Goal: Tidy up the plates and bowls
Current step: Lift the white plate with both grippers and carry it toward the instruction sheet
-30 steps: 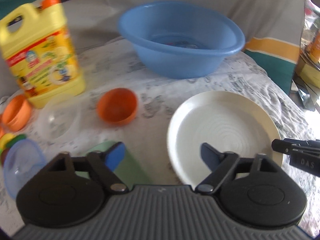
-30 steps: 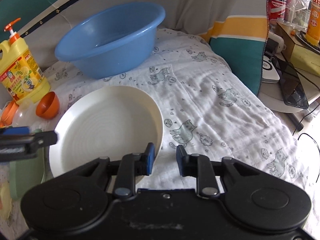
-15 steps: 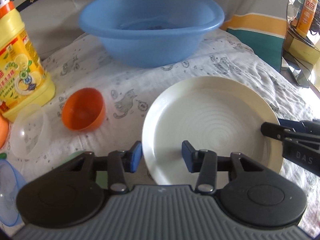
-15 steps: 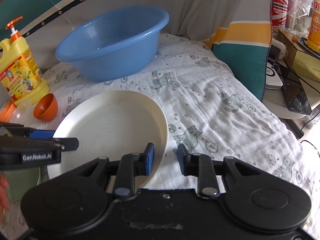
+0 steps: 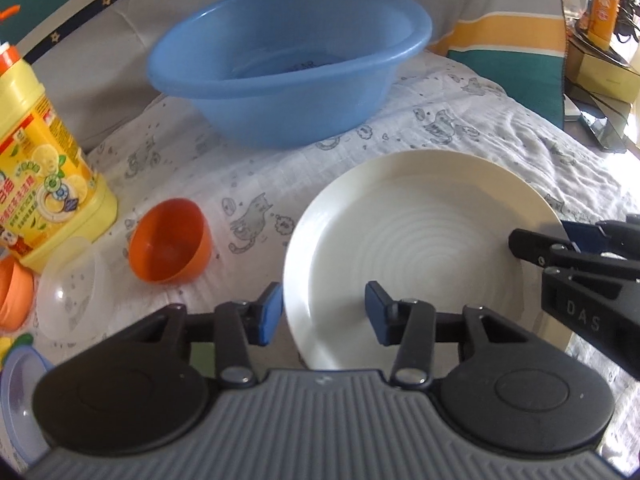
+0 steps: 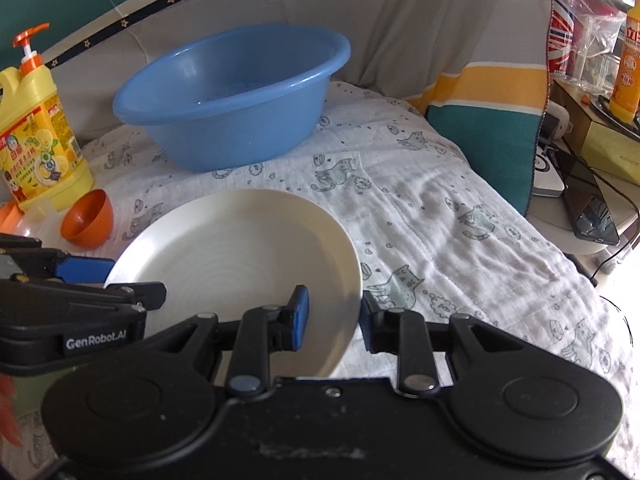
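A large white plate [image 5: 420, 240] lies on the cat-print cloth, and it also shows in the right wrist view [image 6: 240, 260]. My left gripper [image 5: 324, 316] straddles its left rim, one finger outside and one over the plate, with a gap still between pads and rim. My right gripper [image 6: 334, 316] straddles the right rim the same way, its jaws narrow. A small orange bowl [image 5: 170, 246] lies tilted left of the plate, a clear bowl [image 5: 68, 292] beside it. A blue basin [image 5: 288, 60] stands behind.
A yellow detergent bottle [image 5: 36, 184] stands at the left. More orange and blue dishes [image 5: 16, 384] sit at the far left edge. A striped cushion [image 6: 480, 120] and a side table with a phone [image 6: 592, 204] lie to the right.
My left gripper moved right onto the plate's left rim and narrowed. The right gripper closed in on the right rim. The plate looks slightly raised and nearer.
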Action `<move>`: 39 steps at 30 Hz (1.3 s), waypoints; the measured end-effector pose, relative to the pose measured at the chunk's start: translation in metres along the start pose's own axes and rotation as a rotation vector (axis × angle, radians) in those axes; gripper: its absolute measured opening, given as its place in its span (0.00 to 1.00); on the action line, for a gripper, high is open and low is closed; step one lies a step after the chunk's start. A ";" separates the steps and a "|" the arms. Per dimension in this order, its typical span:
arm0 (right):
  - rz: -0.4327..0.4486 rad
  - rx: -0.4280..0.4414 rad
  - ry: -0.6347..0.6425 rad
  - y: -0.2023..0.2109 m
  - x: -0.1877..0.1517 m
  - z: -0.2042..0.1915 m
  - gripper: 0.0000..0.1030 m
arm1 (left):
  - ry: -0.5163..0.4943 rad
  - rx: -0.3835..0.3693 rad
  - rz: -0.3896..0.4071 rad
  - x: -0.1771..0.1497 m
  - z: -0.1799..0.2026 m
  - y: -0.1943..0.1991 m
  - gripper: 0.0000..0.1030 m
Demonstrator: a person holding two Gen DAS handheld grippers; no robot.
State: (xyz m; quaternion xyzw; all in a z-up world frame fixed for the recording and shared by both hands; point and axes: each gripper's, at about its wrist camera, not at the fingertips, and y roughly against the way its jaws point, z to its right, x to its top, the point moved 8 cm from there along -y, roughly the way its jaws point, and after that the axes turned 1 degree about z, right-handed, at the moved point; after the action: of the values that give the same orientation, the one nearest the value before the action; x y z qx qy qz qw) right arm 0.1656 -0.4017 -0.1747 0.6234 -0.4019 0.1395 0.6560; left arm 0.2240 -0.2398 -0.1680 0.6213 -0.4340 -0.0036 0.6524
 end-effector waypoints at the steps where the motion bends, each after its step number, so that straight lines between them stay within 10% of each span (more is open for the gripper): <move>1: -0.003 0.004 -0.008 0.001 0.000 0.001 0.27 | 0.000 0.003 -0.006 -0.001 -0.001 0.001 0.36; 19: 0.040 0.073 -0.009 0.074 0.014 -0.016 0.27 | 0.120 -0.021 -0.043 -0.035 -0.014 0.062 0.33; 39: -0.007 0.289 0.180 0.159 -0.028 -0.160 0.27 | 0.377 0.123 -0.030 -0.154 -0.107 0.174 0.32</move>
State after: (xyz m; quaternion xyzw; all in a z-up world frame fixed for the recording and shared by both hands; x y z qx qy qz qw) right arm 0.0953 -0.2142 -0.0658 0.6977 -0.3149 0.2489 0.5933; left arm 0.0959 -0.0294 -0.0971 0.6561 -0.2944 0.1296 0.6827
